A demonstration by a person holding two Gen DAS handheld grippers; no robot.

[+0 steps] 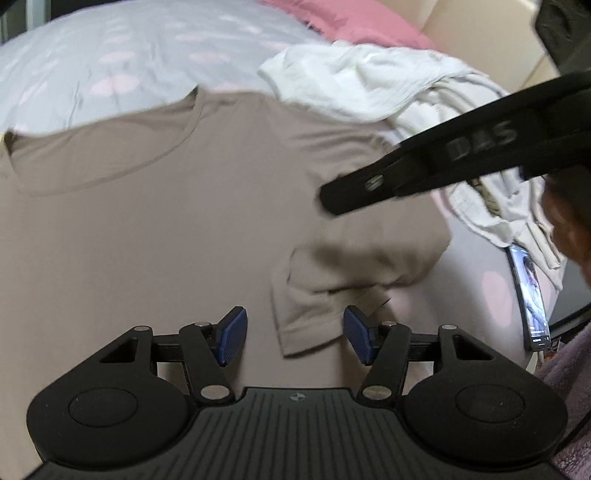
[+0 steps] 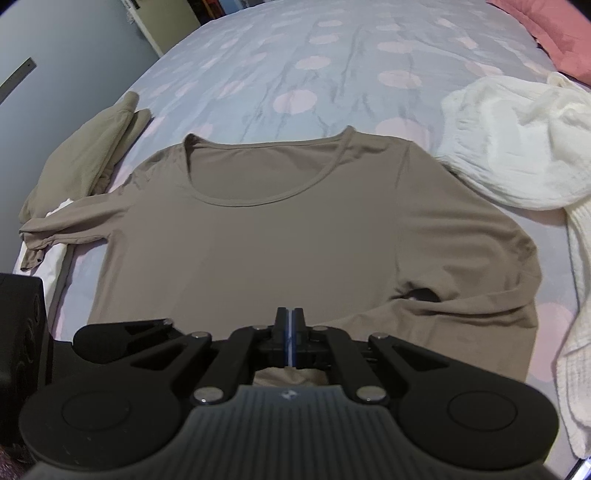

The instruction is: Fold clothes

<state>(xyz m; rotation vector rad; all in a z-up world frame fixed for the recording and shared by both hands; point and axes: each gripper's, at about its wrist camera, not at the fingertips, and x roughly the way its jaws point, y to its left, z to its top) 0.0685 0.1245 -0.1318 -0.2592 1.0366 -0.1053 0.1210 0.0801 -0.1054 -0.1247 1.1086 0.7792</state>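
Observation:
A taupe long-sleeved shirt [image 2: 280, 236] lies flat, front up, on the bed, neckline away from me. Its right sleeve is folded back over the lower body; its left sleeve trails off to the left. My right gripper [image 2: 290, 325] is shut, pads together, over the shirt's lower hem with nothing seen between them. In the left wrist view the same shirt [image 1: 155, 206] fills the frame and my left gripper [image 1: 293, 334] is open, its blue pads on either side of the sleeve cuff [image 1: 306, 328]. The right gripper's black body [image 1: 424, 173] hovers above the shirt there.
A white knitted garment [image 2: 517, 155] is heaped at the shirt's right. A second folded taupe garment [image 2: 88, 158] lies at the left. The bed has a grey sheet with pink dots [image 2: 332, 66] and a pink pillow [image 2: 554, 33]. A phone [image 1: 532, 295] lies at the right bed edge.

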